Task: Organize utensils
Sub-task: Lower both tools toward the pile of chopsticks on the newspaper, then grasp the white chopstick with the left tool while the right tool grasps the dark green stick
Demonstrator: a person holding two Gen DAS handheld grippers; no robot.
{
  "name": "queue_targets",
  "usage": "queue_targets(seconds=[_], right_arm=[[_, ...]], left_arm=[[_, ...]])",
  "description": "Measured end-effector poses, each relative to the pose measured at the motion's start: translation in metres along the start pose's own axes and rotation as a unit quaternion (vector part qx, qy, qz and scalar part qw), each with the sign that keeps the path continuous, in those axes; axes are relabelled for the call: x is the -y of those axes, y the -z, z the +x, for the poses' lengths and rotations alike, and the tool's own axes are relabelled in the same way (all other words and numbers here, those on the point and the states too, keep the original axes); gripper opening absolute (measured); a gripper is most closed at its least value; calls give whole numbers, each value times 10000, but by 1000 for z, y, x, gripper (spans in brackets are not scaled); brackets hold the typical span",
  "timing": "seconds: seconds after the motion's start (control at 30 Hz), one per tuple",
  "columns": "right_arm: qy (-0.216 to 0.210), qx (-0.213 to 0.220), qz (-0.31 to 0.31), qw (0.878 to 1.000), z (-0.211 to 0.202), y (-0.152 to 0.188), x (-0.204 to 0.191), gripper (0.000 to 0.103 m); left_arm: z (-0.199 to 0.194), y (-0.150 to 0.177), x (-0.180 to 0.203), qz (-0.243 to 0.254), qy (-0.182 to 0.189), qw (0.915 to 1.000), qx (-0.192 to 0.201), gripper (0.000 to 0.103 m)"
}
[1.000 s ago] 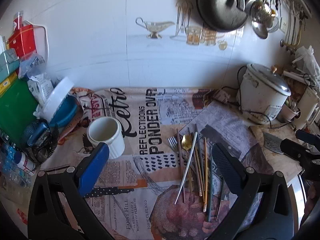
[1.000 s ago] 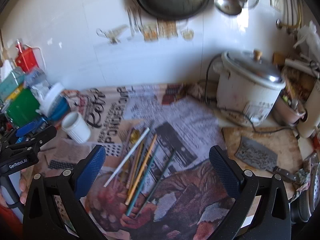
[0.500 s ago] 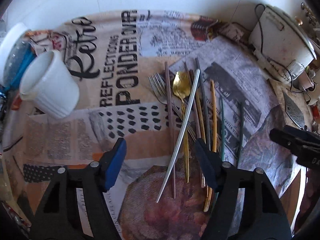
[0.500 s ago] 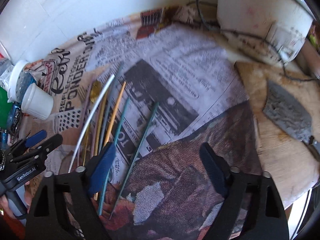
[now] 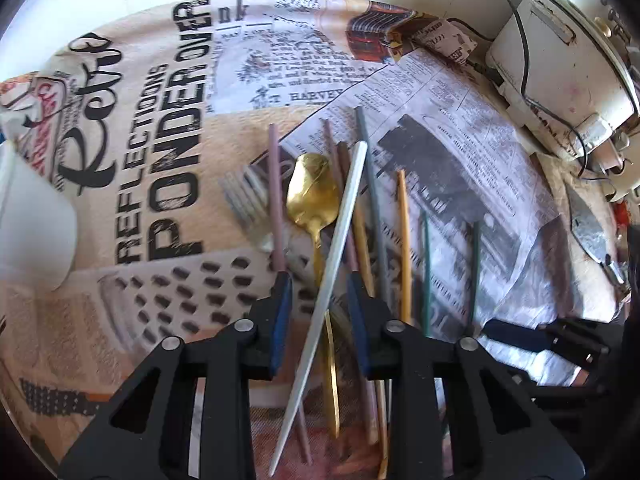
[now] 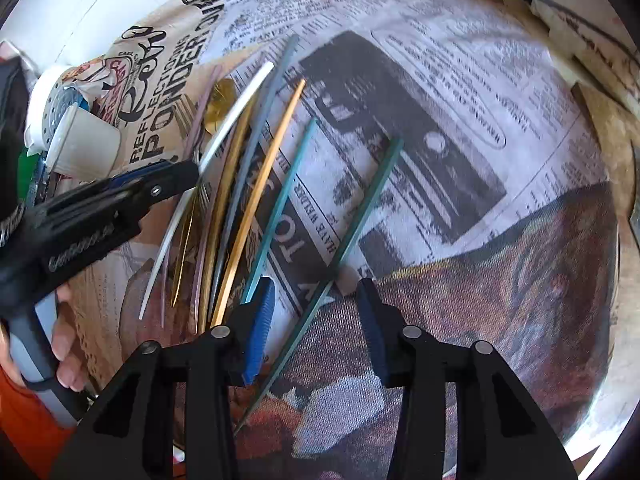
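Observation:
Several chopsticks, a gold spoon (image 5: 312, 194) and a fork (image 5: 244, 200) lie in a loose bundle on the printed cloth. My left gripper (image 5: 318, 292) is low over the bundle, open, its jaws on either side of the white chopstick (image 5: 334, 264) and the spoon's handle. My right gripper (image 6: 316, 304) is open, its jaws on either side of the rightmost dark green chopstick (image 6: 352, 236). A teal chopstick (image 6: 280, 208) lies just left of it. The white cup (image 6: 86, 146) stands at the left.
A white rice cooker (image 5: 560, 60) with its cord stands at the back right. A cleaver (image 5: 588, 228) lies on a wooden board at the right. A white lid and a blue container (image 6: 48, 112) sit behind the cup.
Both grippers have dropped low over the utensils and narrowed their jaws. The left one now straddles the white chopstick, the right one the dark green chopstick.

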State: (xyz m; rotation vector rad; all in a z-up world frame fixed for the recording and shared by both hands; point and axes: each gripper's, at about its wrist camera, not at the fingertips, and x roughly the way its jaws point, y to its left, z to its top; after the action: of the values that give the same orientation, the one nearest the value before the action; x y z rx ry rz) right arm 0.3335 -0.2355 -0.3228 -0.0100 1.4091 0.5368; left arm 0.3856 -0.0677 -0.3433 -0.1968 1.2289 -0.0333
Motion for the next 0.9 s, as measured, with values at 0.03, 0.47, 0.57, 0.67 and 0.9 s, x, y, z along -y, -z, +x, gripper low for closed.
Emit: queue_targets(seconds=[0.03, 0.47, 0.57, 0.67, 0.9], right_arm=[[15, -8, 19, 10000, 1, 0, 2, 32], [653, 155, -708, 9952, 4, 2, -17, 21], [748, 192, -882, 9931, 5, 0, -17, 11], [576, 173, -866, 9944, 3, -5, -8, 8], [407, 233, -688, 9965, 1, -11, 5, 6]], left_arm=[[3, -3, 0, 17, 16, 10000, -41, 23], [25, -27, 2, 31, 60, 9993, -357, 9], [25, -29, 5, 77, 25, 9991, -421, 7], [24, -29, 7, 92, -4, 9991, -412, 4], [6, -13, 1, -70, 165, 9993, -315, 4]])
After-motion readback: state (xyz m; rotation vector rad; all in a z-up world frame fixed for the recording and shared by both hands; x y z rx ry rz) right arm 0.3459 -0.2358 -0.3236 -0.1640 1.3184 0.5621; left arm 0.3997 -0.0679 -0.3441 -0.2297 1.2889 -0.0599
